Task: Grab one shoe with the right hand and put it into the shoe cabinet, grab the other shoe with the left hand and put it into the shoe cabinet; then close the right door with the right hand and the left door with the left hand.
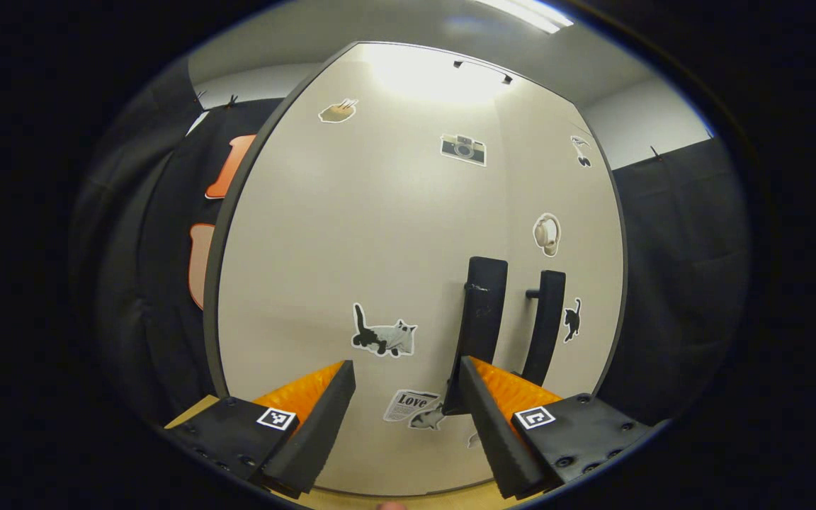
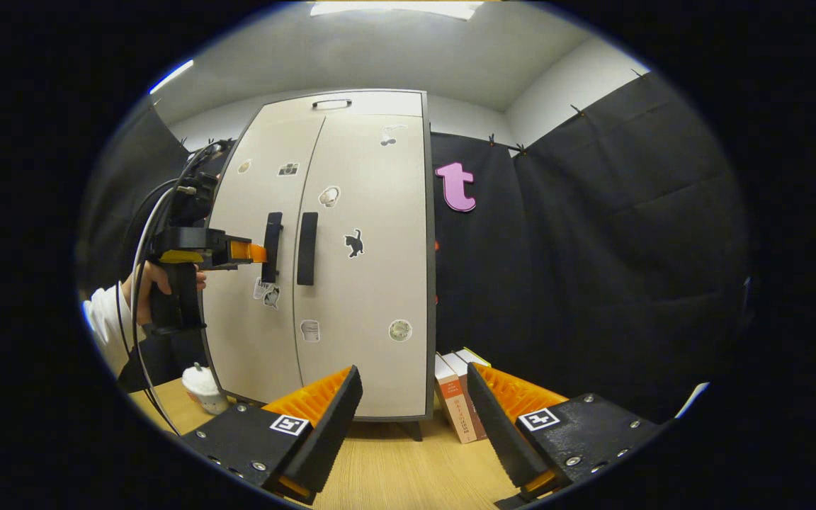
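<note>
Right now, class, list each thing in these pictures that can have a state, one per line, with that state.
Left door: closed.
Right door: closed.
Left gripper: open, at the left handle, not gripping it.
Right gripper: open, holding nothing, back from the cabinet.
Books: standing upright beside the cabinet.

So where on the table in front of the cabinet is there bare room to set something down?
The wooden table is bare straight in front of the shoe cabinet, between the right gripper fingers. It is crowded right of the cabinet, where books stand, and at its left front corner, where a white cup sits below the left gripper.
</note>
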